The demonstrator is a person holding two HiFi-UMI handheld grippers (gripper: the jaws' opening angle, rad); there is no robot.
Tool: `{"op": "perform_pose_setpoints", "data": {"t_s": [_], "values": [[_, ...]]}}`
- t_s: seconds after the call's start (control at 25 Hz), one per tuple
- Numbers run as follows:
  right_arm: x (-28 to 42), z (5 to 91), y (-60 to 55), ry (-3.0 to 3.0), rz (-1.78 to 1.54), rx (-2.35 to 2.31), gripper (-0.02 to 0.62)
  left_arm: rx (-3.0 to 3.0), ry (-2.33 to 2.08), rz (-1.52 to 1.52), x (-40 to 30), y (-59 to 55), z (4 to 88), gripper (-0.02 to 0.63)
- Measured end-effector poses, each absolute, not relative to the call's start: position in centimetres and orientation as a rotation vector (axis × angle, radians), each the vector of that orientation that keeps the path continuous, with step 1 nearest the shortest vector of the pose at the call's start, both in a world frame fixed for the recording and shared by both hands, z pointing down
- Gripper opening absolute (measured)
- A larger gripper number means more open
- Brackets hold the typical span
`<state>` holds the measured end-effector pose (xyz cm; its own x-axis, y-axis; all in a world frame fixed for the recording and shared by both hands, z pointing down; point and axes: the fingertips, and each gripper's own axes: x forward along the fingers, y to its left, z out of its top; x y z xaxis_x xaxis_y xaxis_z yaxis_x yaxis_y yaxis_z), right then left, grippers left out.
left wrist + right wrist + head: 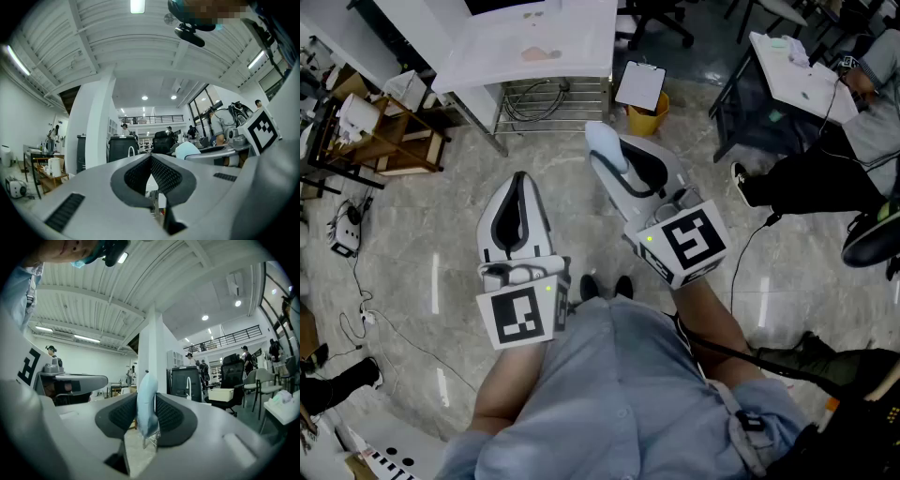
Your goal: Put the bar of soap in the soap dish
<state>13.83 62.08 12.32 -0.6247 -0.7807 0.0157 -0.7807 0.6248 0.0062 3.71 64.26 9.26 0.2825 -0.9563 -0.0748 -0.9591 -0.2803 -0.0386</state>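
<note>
Right gripper (145,420) pads clamp the pale-blue soap bar (146,394) edge-on, held level over the floor. Left gripper (151,161) jaws together, empty. No soap dish in view. Judgement: hold firmly, find the dish, lower the bar flat before opening.

Pads of the right gripper (144,404) hide the flanks of the bar of soap (146,387), while the white table (572,56) runs off the head view's top edge.

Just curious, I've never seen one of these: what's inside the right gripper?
The right gripper holds a pale blue bar of soap between its dark pads. The soap's faces under the pads are covered.
</note>
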Motion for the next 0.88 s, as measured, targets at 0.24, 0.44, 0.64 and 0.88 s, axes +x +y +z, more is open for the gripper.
{"op": "perform_pose_setpoints", "data": {"t_s": [0.24,0.44,0.64,0.88], "values": [[14.3,13.0,62.1,-2.82,0.005,1.349,0.117,-2.442,1.835,0.074,4.3,64.3,9.6,0.006],[14.5,13.0,62.3,-2.823,0.025,1.342,0.117,-2.449,1.859,0.024,4.4,64.4,10.1,0.006],[15.6,13.1,62.2,-2.854,0.033,1.339,0.117,-2.453,1.853,-0.002,5.5,64.2,10.8,0.006],[16.7,13.0,61.9,-2.886,0.015,1.292,0.117,-2.442,1.884,-0.015,6.7,63.6,11.2,0.006]]}}
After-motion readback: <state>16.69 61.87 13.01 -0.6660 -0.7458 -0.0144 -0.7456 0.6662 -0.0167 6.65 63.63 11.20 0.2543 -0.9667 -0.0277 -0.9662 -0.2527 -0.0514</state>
